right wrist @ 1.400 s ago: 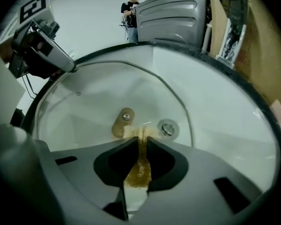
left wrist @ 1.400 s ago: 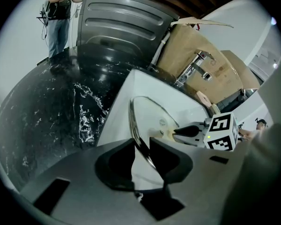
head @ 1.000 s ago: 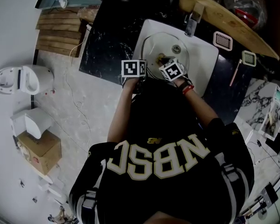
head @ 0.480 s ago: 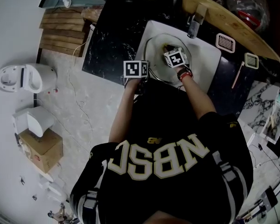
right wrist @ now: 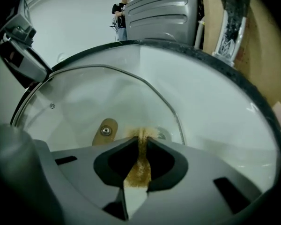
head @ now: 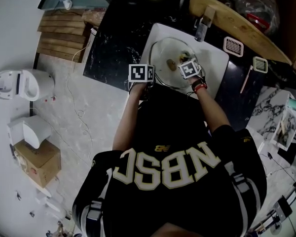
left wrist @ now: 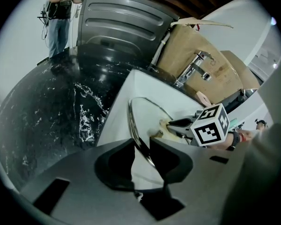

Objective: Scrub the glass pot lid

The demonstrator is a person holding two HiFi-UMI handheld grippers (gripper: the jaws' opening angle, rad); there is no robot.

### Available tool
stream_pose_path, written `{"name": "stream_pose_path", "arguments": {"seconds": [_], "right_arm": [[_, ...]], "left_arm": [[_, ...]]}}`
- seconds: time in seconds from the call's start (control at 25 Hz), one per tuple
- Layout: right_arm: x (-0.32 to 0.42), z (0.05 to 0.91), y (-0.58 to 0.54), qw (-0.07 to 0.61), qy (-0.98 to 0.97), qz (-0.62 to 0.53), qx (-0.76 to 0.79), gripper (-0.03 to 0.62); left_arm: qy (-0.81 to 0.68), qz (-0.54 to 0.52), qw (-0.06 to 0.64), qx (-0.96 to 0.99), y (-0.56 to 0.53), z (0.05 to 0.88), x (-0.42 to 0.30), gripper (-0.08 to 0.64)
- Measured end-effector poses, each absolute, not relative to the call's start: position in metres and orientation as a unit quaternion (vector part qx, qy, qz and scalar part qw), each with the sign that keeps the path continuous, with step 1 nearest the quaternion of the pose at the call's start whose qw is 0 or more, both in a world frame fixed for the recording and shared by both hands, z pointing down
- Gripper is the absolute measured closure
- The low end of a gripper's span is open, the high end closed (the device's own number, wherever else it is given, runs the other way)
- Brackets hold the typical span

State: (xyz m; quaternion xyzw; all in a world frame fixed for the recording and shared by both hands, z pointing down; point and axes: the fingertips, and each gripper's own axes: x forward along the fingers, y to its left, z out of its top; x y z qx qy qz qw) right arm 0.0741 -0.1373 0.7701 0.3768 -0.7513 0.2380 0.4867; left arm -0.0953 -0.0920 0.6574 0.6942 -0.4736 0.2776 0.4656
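a black marbled stone surface [head: 116, 38] carries a white rectangular sink [head: 214, 58] under a chrome tap [head: 202, 26]. pale marble floor [head: 84, 112] and a brown cardboard box [head: 39, 164] lie off to the left. the round glass pot lid with a thin metal rim [head: 163, 51] sits in the sink. the left gripper [left wrist: 141, 149] points steeply down, its fingers clamped on the lid's rim. the right gripper [right wrist: 140, 146], also angled down, has its fingers squeezed on a coarse yellow-brown scouring pad [right wrist: 139, 170]. the pad touches the smooth glass just beside a tan oval knob mount [right wrist: 105, 130].
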Motion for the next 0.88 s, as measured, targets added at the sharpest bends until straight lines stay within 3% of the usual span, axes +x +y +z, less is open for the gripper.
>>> {"name": "stream_pose_path", "arguments": {"seconds": [0.28,0.6,0.88], "right_arm": [[0.048,0.757,-0.108,0.46,-0.762,0.29,0.352,0.54],[0.018,0.721,-0.086,0.37,-0.789,0.383,0.306,0.526],[0.042,0.659,-0.094,0.279,-0.806,0.365,0.374,0.517]], "left_arm": [[-0.476,0.28,0.449,0.702,-0.093,0.656,-0.094,0.445],[-0.46,0.266,0.462,0.71,-0.093,0.656,-0.093,0.436],[-0.465,0.243,0.428,0.736,-0.11,0.628,-0.102,0.436]]}}
